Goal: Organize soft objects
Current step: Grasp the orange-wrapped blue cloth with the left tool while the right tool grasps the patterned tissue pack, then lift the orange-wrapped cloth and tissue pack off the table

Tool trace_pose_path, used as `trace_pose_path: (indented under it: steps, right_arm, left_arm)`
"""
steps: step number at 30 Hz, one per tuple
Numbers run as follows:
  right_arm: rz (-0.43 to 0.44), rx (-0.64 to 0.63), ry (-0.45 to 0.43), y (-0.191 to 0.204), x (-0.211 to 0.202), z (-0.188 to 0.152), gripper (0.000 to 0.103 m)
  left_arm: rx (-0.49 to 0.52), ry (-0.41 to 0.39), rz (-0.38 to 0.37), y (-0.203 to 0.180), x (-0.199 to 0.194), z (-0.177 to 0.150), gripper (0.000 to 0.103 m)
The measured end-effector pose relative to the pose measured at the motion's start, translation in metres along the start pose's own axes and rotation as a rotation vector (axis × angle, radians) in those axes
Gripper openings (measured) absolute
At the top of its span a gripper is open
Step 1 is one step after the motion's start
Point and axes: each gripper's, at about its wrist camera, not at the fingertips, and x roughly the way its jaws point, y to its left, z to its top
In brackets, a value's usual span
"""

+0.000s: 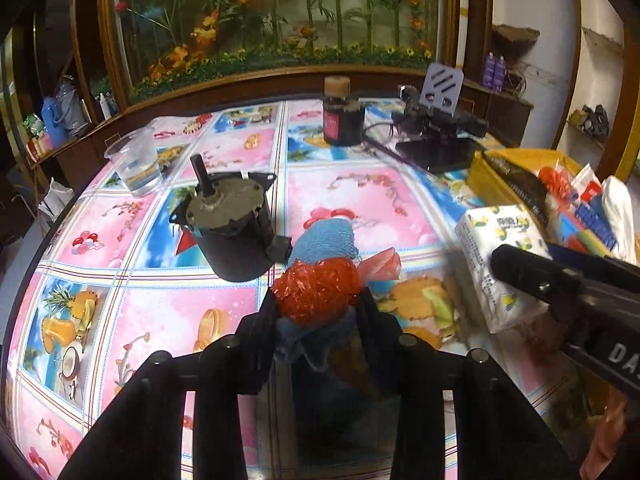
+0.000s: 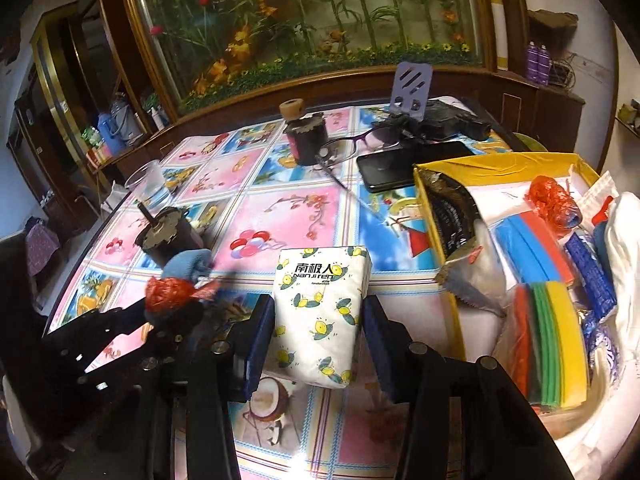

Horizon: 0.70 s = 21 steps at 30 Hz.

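Two hand-held grippers pinch crinkly bundle (image 1: pixel 318 294), soft tissue pack (image 2: pixel 320 314).

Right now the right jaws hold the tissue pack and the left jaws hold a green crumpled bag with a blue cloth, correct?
Not quite: the crumpled bag in the left gripper is red, not green, as the left wrist view shows. The rest stands: blue cloth with it, tissue pack in the right gripper.

1 tissue pack (image 2: pixel 320 312), 2 red bags (image 2: pixel 554 200), 1 motor (image 1: pixel 232 232), 1 cup (image 1: pixel 136 164).

Dim, warm indoor light, glossy tablecloth (image 1: pixel 160 312) glare, heavy fisheye bending, dark corners.
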Motion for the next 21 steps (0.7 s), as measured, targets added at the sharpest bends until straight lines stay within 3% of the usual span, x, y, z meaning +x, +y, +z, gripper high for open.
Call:
trace_pose_path:
  steps: [5, 21]
  right_arm:
    - [-0.011, 0.016, -0.007, -0.0058, -0.0005, 0.0022, 0.049]
    - [-0.003, 0.011, -0.029, -0.0047, -0.0059, 0.0031, 0.049]
  left_arm:
    - [0.006, -0.039, 0.033, -0.0032, -0.0065, 0.0001, 0.036]
    - [0.017, -0.063, 0.044, -0.0041, -0.0102, 0.0003, 0.036]
